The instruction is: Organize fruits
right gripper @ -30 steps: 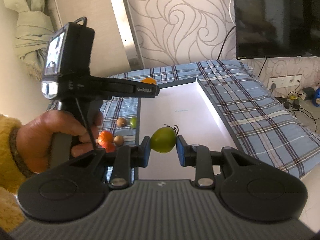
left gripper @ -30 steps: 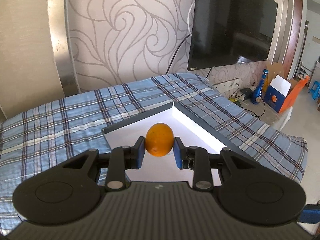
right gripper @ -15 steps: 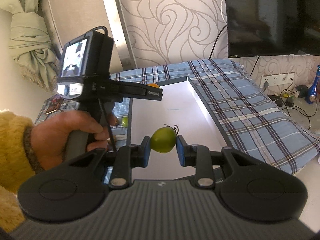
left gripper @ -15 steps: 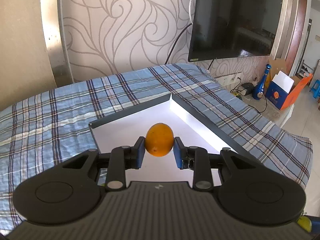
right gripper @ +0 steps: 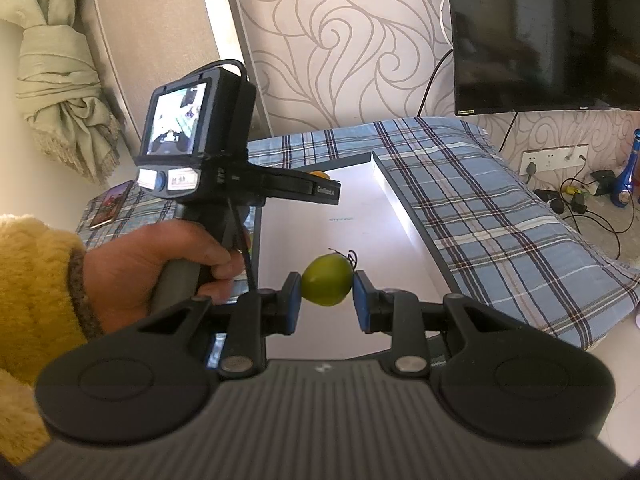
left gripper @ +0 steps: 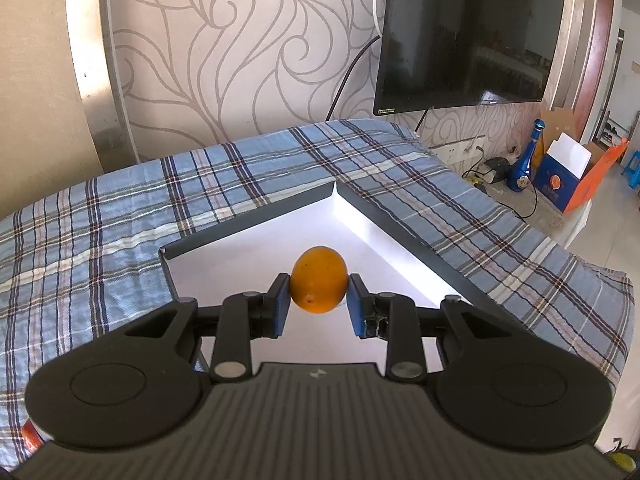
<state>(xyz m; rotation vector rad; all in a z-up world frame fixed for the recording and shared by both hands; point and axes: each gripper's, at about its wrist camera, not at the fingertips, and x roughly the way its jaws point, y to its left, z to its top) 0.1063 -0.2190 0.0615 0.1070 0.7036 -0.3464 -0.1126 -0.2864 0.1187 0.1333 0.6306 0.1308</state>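
Note:
My left gripper (left gripper: 319, 304) is shut on an orange (left gripper: 318, 279) and holds it above the white floor of a shallow dark-rimmed tray (left gripper: 248, 222). My right gripper (right gripper: 327, 302) is shut on a green fruit with a dark stem (right gripper: 326, 280), held above the same tray (right gripper: 412, 216). In the right wrist view the left gripper's body (right gripper: 224, 176) sits to the left over the tray's left rim, held by a hand in a yellow sleeve (right gripper: 160, 264), with a bit of the orange (right gripper: 320, 175) showing past it.
The tray lies on a blue plaid cloth (left gripper: 100, 232) over a table. A TV (left gripper: 468, 32) hangs on the patterned wall behind. A blue bottle (left gripper: 522, 168), boxes and cables stand on the floor at right. A phone (right gripper: 110, 210) lies at the table's far left.
Both grippers have moved forward over the tray with their fruits still held. The loose fruits on the cloth left of the tray have gone out of the right wrist view.

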